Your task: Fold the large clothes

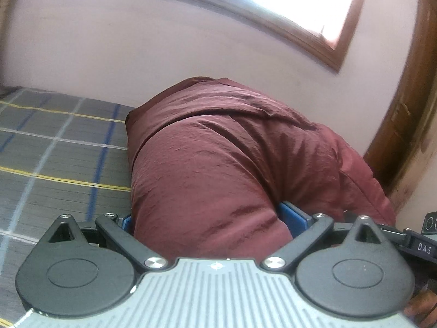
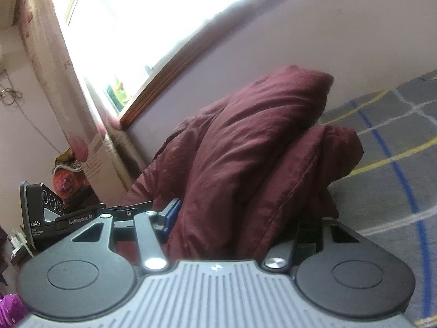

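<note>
A large maroon garment (image 1: pixel 218 158) lies bunched on a bed with a grey checked sheet (image 1: pixel 60 147). In the left wrist view it fills the space between my left gripper's (image 1: pixel 210 218) blue pads (image 1: pixel 293 216), which stand wide apart around a thick fold. In the right wrist view the same garment (image 2: pixel 245 164) rises in two puffy folds between the fingers of my right gripper (image 2: pixel 240 221). Its left blue pad (image 2: pixel 172 213) shows; the right finger is hidden in cloth. Both grippers sit side by side at the garment's near edge. The cloth hides the fingertips.
A pale wall with a wood-framed window (image 1: pixel 314 27) stands behind the bed. A wooden door frame (image 1: pixel 404 109) is at the right. The other gripper's body (image 2: pixel 41 213) shows at the left of the right wrist view, with clutter (image 2: pixel 68 175) beyond it.
</note>
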